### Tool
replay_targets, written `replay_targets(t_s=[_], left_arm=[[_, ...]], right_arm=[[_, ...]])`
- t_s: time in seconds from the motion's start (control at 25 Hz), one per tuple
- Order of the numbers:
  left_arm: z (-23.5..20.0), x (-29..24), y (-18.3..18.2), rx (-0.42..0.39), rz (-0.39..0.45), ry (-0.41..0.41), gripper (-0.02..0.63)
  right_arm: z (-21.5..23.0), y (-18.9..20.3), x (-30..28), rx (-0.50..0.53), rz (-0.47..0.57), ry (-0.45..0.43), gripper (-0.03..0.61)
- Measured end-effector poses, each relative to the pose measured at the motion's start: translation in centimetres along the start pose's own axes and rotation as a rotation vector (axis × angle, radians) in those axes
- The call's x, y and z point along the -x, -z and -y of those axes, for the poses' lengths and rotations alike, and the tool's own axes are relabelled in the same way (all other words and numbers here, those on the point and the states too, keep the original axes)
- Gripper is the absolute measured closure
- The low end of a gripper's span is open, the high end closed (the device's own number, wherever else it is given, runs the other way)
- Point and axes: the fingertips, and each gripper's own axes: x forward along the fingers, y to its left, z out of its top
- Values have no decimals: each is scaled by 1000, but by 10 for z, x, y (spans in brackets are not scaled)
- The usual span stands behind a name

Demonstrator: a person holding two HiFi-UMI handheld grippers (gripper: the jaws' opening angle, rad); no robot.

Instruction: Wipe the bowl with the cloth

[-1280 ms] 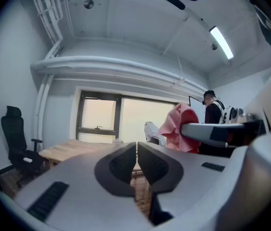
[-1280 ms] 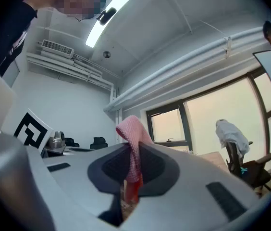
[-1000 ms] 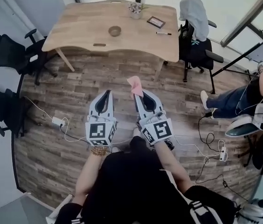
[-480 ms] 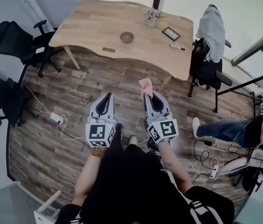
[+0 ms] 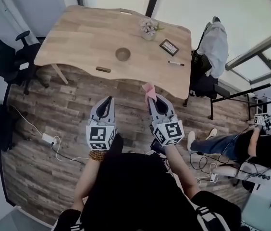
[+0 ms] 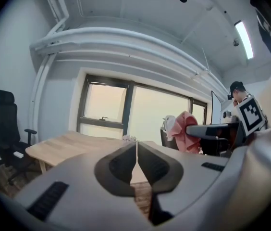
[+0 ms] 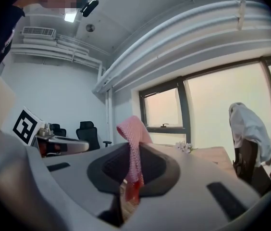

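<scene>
So, claws: two. The left claw (image 5: 107, 100) is pressing its jaws together on nothing; the right claw (image 5: 151, 98) is pinching the cloth.
cloth (image 5: 148, 89): one, pink, sticking up from the right claw's tips.
bowl (image 5: 122, 54): one, sitting well ahead of both claws.
counter (image 5: 78, 37): one, wooden, also carrying one flower pot (image 5: 148, 29), one frame (image 5: 168, 47) and one marker (image 5: 176, 63).
floor (image 5: 68, 105): planks, lying beneath the claws.

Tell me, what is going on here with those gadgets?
A person stands short of a wooden table, a hand-held gripper in each hand. The right hand-held gripper is shut on a pink cloth; the left hand-held gripper is shut with nothing in it. The bowl sits on the table, untouched; wiping has not begun.
</scene>
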Motion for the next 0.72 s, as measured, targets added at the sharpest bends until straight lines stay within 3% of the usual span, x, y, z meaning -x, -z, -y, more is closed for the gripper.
replay_targets(t_s=[0.12, 0.24, 0.44, 0.72], left_arm=[[-32, -29, 3, 21, -19, 26, 597], [-54, -57, 4, 14, -32, 58, 598], [-75, -98, -2, -6, -45, 86, 597], [-104, -166, 4, -34, -94, 66, 598]], right_arm=[[8, -7, -39, 2, 4, 30, 551], [17, -22, -64, -46, 77, 55, 551], [27, -39, -99, -170, 122, -45, 555], [70, -20, -170, -117, 76, -64, 554]])
